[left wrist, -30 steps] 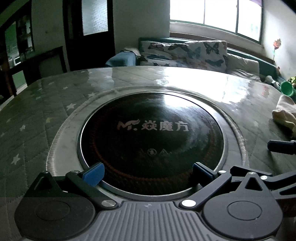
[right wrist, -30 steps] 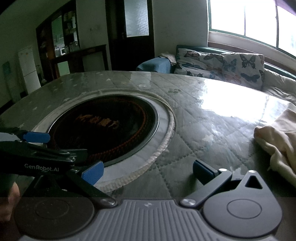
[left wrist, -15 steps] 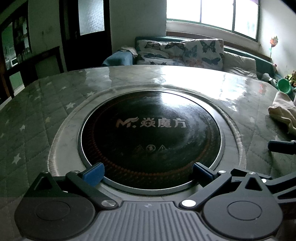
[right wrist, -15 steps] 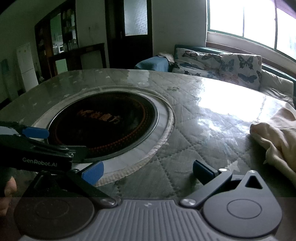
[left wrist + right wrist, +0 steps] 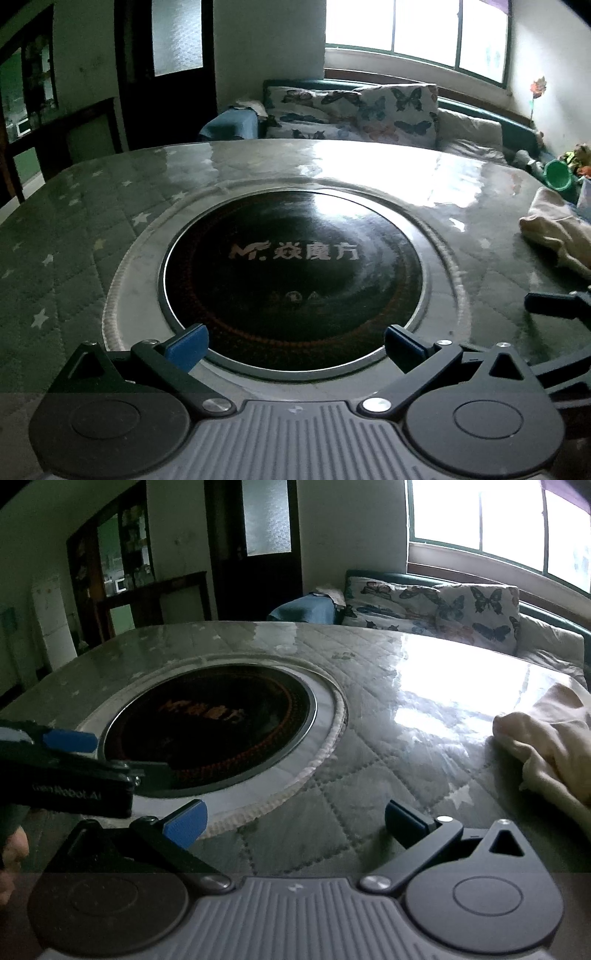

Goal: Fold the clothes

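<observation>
The left gripper (image 5: 293,345) hangs wide open and empty over the near rim of the round black hob (image 5: 291,273) set in the middle of the table (image 5: 66,266). The right gripper (image 5: 293,821), just beside it, is equally spread, gripping nothing, above the quilted cover. The cream garment (image 5: 554,746) lies crumpled at the table's right edge, apart from both. Beyond the far edge stands a sofa (image 5: 369,110) with butterfly cushions.
</observation>
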The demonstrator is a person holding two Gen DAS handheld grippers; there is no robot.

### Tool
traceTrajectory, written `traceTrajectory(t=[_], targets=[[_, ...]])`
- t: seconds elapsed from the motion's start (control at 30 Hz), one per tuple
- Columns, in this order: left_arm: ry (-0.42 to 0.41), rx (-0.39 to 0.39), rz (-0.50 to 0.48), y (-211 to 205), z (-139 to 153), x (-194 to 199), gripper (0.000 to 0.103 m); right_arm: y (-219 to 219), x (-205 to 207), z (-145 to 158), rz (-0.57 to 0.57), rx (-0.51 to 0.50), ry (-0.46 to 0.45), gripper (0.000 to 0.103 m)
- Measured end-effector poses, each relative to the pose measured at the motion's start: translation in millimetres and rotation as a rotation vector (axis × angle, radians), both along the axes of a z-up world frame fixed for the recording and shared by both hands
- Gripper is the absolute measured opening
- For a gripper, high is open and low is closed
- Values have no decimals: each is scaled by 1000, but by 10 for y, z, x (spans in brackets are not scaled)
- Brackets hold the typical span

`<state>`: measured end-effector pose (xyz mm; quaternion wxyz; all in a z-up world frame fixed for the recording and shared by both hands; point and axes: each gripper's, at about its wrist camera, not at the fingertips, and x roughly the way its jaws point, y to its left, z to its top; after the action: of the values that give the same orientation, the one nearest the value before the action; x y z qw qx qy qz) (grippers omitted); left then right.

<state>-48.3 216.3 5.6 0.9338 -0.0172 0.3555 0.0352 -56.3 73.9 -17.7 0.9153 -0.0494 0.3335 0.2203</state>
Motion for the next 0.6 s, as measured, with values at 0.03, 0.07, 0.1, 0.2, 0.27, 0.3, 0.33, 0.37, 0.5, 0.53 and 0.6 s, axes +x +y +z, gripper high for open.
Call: traceTrajectory(t=[0.03,0.07,0.1,0.2,0.27,0.3,0.33,0.37,0.5,0.53,0.6], targets=[[-3,-1,-6,-13,12,-15,103,-6,-21,2,2,2,-1,103],[-4,-1,-11,-26,22,-30,103,-15,-38,6,4,7,-1,103],[-4,2,-19,-43,29,-43,103,-26,-59,11,3,9,-2,103],[0,6,-42,-94,50,-83,103,-57,-133,21,0,4,0,103],[2,6,-56,-126,65,-115,103,-87,-178,26,-4,5,2,103],[3,6,-63,-141,73,-131,103,-104,-201,29,-6,5,3,103],[4,3,-69,-151,82,-143,103,-124,-227,34,-9,7,2,103],[5,0,-74,-162,91,-155,103,-144,-252,40,-12,8,1,103],[18,-8,-101,-227,121,-197,103,-245,-378,82,-24,18,-4,103],[18,-5,-109,-251,128,-210,103,-272,-410,96,-29,20,-6,103],[16,3,-122,-304,144,-234,103,-322,-470,126,-38,23,-7,103]])
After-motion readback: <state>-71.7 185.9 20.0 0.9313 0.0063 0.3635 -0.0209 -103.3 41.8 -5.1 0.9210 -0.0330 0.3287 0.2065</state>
